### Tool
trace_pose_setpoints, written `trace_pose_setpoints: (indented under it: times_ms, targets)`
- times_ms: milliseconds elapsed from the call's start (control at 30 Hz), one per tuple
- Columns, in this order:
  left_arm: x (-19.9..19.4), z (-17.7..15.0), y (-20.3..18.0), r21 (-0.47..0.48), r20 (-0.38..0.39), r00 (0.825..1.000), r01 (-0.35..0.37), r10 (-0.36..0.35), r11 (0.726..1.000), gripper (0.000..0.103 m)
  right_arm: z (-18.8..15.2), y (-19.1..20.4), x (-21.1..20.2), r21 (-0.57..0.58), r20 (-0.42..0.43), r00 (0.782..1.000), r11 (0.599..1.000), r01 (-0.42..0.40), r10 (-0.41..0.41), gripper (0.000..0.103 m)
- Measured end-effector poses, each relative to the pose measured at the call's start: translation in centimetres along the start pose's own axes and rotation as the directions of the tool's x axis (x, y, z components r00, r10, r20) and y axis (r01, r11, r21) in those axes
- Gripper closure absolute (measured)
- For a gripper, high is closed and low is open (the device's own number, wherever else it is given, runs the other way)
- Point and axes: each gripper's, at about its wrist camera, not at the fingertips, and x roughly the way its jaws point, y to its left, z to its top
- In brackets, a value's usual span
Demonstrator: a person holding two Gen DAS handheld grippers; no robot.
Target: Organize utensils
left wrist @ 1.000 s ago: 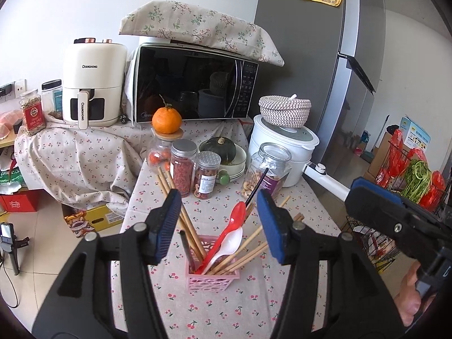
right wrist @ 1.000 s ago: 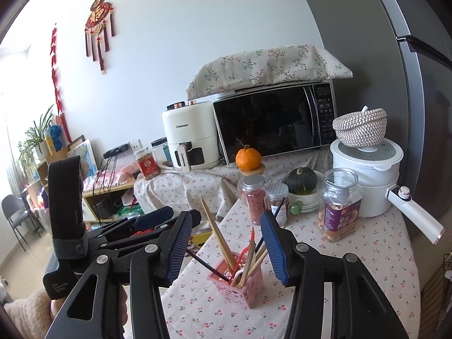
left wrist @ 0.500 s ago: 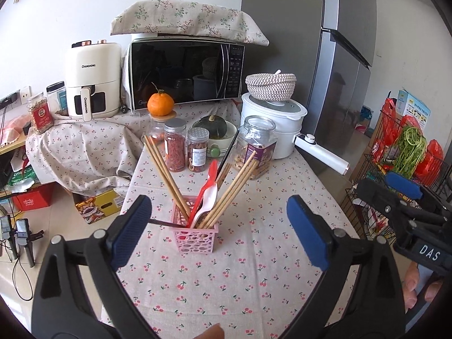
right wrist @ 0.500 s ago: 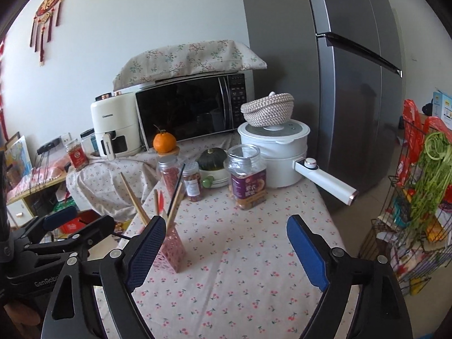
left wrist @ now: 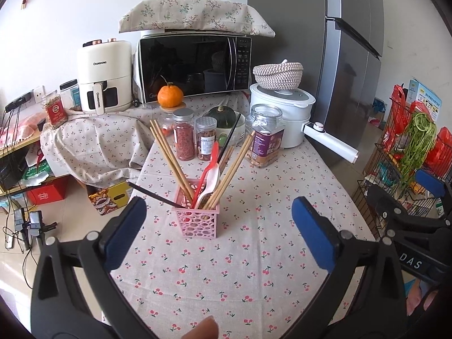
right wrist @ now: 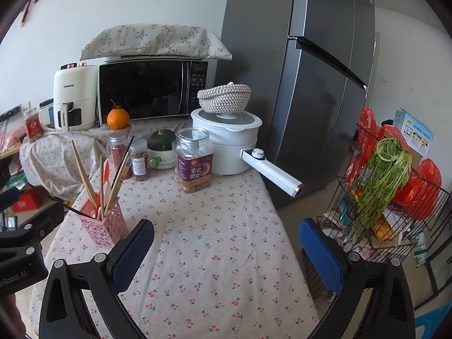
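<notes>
A pink perforated utensil holder (left wrist: 197, 220) stands on the cherry-print tablecloth (left wrist: 226, 268). It holds several wooden chopsticks (left wrist: 166, 152), a red spoon (left wrist: 207, 166), a white spoon (left wrist: 210, 180) and black chopsticks (left wrist: 152, 195). My left gripper (left wrist: 219, 237) is open and empty, just in front of the holder. My right gripper (right wrist: 226, 251) is open and empty over the table's right half; the holder (right wrist: 106, 226) stands to its left. The left gripper's body (right wrist: 22, 251) shows at that view's left edge.
At the table's back stand spice jars (left wrist: 185, 135), a nut jar (left wrist: 265, 138), a squash in a bowl (left wrist: 223, 115), a white pot with a long handle (left wrist: 327, 141) and a microwave (left wrist: 195, 67). A wire rack with greens (right wrist: 381, 183) stands right of the table.
Both grippers have opened wide and drawn back from the utensil holder. The right gripper has swung to the right, so the holder now sits at its left.
</notes>
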Motion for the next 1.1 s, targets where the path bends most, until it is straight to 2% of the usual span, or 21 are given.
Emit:
trace_pose_setpoints:
  times_ms: [333, 1100]
  targets:
    - [0.6, -0.4, -0.4, 0.017, -0.025, 1.0, 0.008, -0.007, 1.0, 0.001, -0.3, 0.0, 1.0, 0.016, -0.048, 0.998, 0.999, -0.035, 0.036, 0.0]
    - [1.1, -0.7, -0.5, 0.018, -0.044, 0.999, 0.017, -0.016, 1.0, 0.001, -0.4, 0.0, 1.3, 0.018, -0.057, 0.998, 0.999, -0.039, 0.04, 0.0]
